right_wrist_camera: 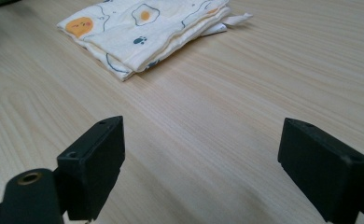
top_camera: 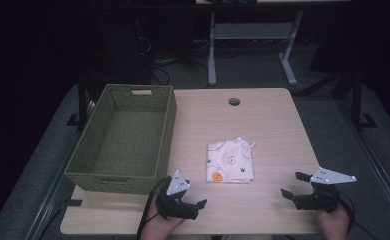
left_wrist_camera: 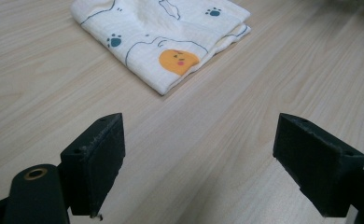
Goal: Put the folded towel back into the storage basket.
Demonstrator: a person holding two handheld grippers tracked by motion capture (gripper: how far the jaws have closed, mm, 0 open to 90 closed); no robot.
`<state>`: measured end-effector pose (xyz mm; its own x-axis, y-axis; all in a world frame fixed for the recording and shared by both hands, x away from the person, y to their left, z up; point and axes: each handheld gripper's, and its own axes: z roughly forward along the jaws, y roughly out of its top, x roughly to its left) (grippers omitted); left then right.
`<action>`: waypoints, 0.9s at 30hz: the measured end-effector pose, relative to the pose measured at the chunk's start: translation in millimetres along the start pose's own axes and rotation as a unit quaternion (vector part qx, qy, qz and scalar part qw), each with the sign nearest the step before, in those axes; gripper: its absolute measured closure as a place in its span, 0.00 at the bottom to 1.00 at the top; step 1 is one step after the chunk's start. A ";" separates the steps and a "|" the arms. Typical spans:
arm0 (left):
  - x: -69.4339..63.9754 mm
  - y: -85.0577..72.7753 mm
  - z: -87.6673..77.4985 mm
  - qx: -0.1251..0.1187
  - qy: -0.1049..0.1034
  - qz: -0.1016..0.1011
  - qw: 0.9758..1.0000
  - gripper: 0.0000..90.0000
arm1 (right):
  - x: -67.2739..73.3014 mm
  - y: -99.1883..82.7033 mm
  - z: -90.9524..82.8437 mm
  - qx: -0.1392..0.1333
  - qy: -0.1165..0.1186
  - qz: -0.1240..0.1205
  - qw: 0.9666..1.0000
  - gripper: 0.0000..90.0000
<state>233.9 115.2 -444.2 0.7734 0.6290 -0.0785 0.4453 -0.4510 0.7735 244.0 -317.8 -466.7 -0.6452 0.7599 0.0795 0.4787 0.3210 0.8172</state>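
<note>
high view adds basket (top_camera: 125, 140), likely empty, beside cloth (top_camera: 230, 161).

Bare table (top_camera: 278, 125) is lying open between the left tool (top_camera: 195, 197) and the folded cloth (top_camera: 230, 161), and likewise between the right tool (top_camera: 293, 185) and the cloth, so nothing is blocking either approach. Both tools are holding their jaws wide with nothing between them. The woven basket (top_camera: 125, 140) is standing as a tall wall along the table's left side, just beside the left tool, and is narrowing passage there.
</note>
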 end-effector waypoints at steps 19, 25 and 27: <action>-5.5 39.2 14.6 0.008 0.008 0.029 1.000 0.20 | -4.1 -4.9 -4.9 -0.020 -0.009 0.028 0.999 0.16; 1.1 53.8 35.5 0.031 0.007 0.027 0.999 0.20 | -8.4 -5.5 -5.3 -0.024 -0.009 0.036 0.999 0.16; 4.6 58.6 43.3 0.041 0.007 0.014 0.999 0.20 | -8.5 -5.1 -6.2 -0.026 -0.008 0.037 0.999 0.16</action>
<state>283.1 64.2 -426.4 0.7798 0.6242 -0.0484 0.4601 -0.5189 0.7205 243.3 -329.4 -468.0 -0.6002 0.7888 0.1322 0.4927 0.2344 0.8380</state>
